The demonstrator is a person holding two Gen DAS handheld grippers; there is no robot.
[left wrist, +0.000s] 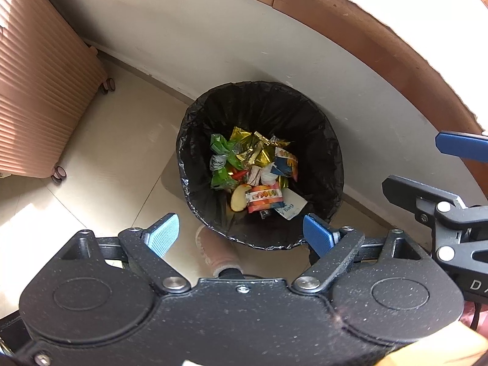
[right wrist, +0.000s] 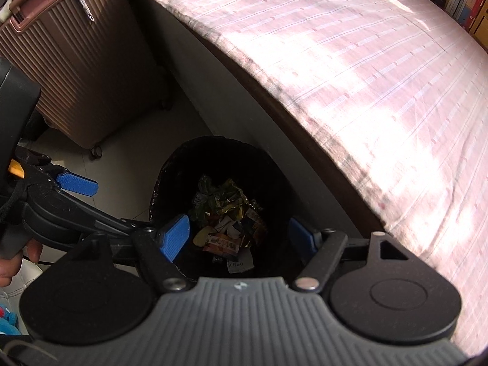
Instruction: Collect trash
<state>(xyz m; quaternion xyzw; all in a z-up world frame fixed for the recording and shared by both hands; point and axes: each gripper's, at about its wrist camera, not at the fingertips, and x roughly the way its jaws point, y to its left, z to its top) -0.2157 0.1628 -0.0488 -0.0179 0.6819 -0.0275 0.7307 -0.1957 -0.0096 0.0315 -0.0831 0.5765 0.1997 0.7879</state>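
At the upper left of the left wrist view we see a ribbed pink suitcase (left wrist: 45,91) standing on the pale tiled floor (left wrist: 100,158). At centre sits the bin (left wrist: 259,164) with its black liner, close against the white side of the bed (right wrist: 366,76). Inside it lie the wrappers (left wrist: 253,167): green, gold and striped ones, plus an apple slice. Nothing blocks the bin's mouth. Our left gripper (left wrist: 241,235) hangs above the bin's near rim, pointing straight down, jaws wide apart and holding nothing. At right, our right gripper (right wrist: 238,231) tilts steeply down over the same bin, jaws likewise spread and empty. A foot in a pink shoe (left wrist: 213,253) shows just below the bin.
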